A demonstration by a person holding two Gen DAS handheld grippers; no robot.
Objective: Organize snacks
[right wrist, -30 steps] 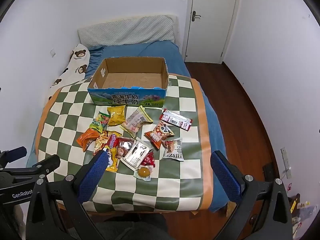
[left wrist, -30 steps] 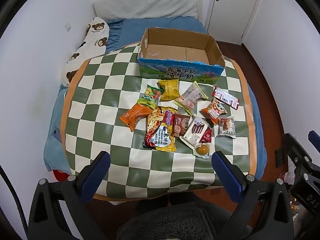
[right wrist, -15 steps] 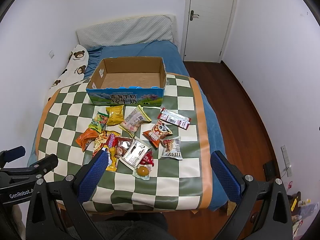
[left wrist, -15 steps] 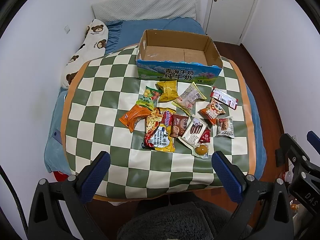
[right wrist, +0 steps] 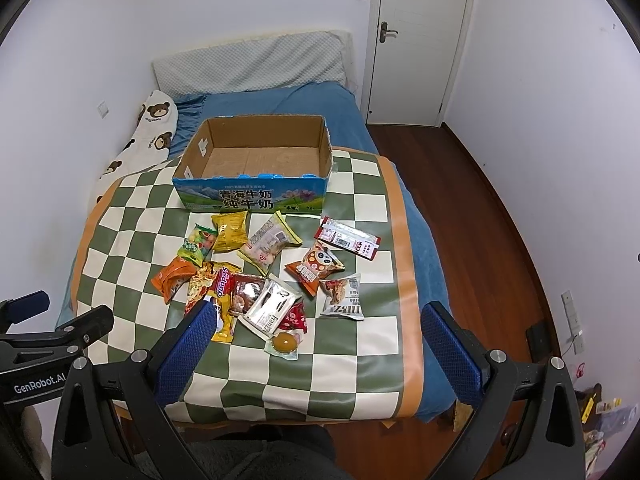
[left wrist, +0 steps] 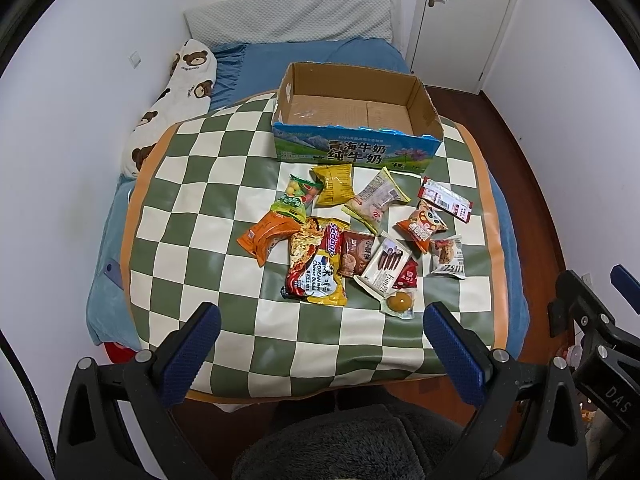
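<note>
Since the cardboard box (left wrist: 356,128) ahead of both tongs holds nothing I can see, I judge the task barely started: every snack is out on the checkered mat (left wrist: 200,208), nothing sorted yet.

Left tongs (left wrist: 320,340): spread wide, holding nothing, hovering over the near edge of the mat. Right tongs (right wrist: 316,340): same, wide and empty.

Snacks sit in a loose cluster between the tongs and the box. Closest to my left tongs: the round yellow cake in clear wrap (left wrist: 400,303) and the big noodle packet (left wrist: 318,270). Further ahead: orange packet (left wrist: 264,236), green candy bag (left wrist: 294,200), yellow bag (left wrist: 334,184) just short of the box, red-and-white strip packet (left wrist: 446,204) off to the right. Several overlap in the middle, so those probably need peeling apart one at a time.

View differences:
- Left view shows a small blue-purple object (left wrist: 113,274) on the bedding left of the mat, plus the right tongs' body at its right edge. Right view shows neither.
- Right view shows the wood floor (right wrist: 500,240), the wall sockets (right wrist: 572,320) and the whole door (right wrist: 420,40); its left blue finger (right wrist: 188,348) covers the near end of the noodle packet, which the left view shows whole.
</note>
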